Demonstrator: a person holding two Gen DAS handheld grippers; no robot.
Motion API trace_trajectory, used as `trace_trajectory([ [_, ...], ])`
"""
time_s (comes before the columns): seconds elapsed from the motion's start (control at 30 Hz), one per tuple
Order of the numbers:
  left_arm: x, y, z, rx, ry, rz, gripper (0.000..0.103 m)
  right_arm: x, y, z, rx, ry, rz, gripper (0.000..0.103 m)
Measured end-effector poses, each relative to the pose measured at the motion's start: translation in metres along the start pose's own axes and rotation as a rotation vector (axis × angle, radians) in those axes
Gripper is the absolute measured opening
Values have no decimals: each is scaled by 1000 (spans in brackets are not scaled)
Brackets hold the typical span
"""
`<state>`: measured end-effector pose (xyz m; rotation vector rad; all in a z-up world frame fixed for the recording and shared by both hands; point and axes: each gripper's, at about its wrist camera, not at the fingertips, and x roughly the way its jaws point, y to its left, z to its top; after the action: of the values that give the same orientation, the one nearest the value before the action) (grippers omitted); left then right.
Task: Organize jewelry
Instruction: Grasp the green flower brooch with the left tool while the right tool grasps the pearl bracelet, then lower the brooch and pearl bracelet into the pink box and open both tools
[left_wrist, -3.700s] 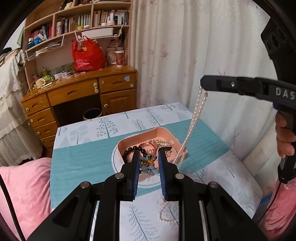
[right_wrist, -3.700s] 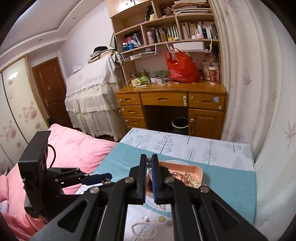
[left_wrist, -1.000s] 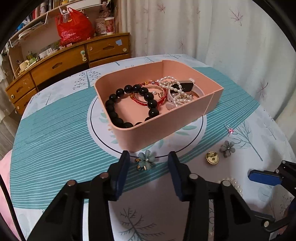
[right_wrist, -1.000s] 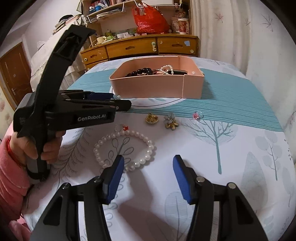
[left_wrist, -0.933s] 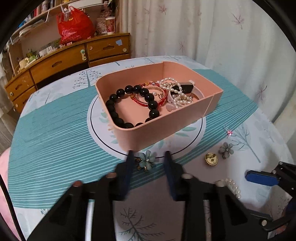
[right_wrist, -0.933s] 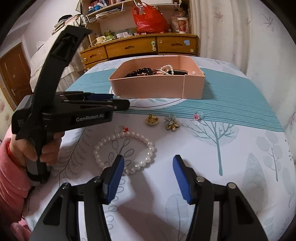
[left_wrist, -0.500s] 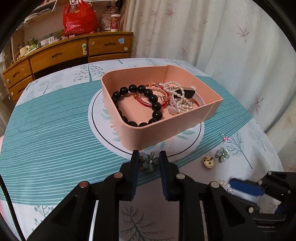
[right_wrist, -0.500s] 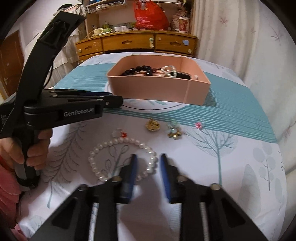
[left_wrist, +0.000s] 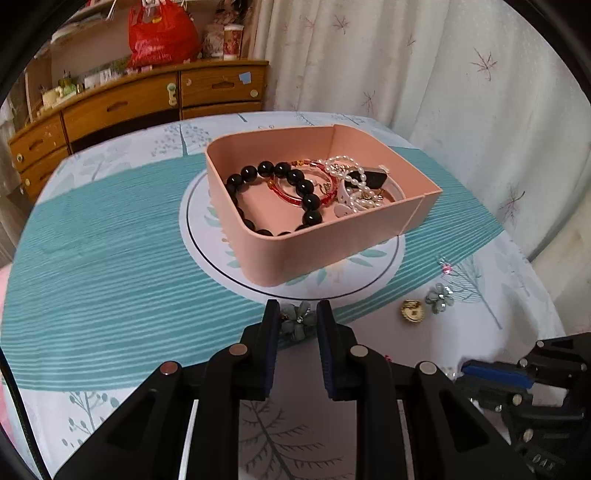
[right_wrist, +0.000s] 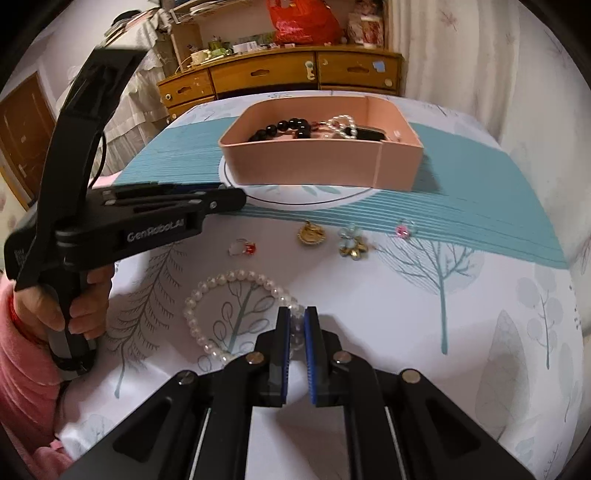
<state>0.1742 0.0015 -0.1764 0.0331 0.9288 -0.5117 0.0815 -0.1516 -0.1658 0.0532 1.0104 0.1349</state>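
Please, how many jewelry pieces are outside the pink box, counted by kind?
Flower pieces: 2
Pearl bracelet: 1
Gold charm: 1
Pink gem: 1
Red-stone ring: 1
Total: 6

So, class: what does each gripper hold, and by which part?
The left gripper pinches a grey-green flower brooch by its petals. The right gripper pinches the pearl bracelet at its nearest beads.

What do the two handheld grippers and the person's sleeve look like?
Both grippers are black plastic with silver screws and blue pads on the fingers. The left gripper has a pistol handle, a thin black cable and white "GenRobot.AI" lettering. The sleeve is pink.
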Motion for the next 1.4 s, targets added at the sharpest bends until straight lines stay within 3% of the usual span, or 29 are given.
trace_trajectory([
  [0.3, -20, 8, 10, -98, 34, -48, 17, -46, -23, 22, 44, -88, 1, 7],
  [0.67, -63, -9, 45, -37, -26, 7, 18, -89, -31, 79, -24, -283, -30, 7],
  [0.9, -72, -18, 81, -11, -87, 39, 18, -91, -30, 122, -64, -371, -8, 7],
  [1.2, -46, -19, 107, 17, -94, 77, 18, -69, -29, 162, -76, -386, 28, 8],
  [1.23, -42, -19, 108, 20, -83, 89, 19, -66, -30, 164, -62, -383, 36, 8],
  [1.3, -36, -17, 109, 6, -74, 113, 31, -58, -36, 167, -41, -367, 51, 13],
  [1.37, -35, -15, 108, 2, -75, 113, 58, -51, -43, 167, -7, -353, 51, 29],
  [1.4, -35, -14, 107, 3, -79, 113, 59, -49, -46, 165, 6, -348, 56, 32],
])
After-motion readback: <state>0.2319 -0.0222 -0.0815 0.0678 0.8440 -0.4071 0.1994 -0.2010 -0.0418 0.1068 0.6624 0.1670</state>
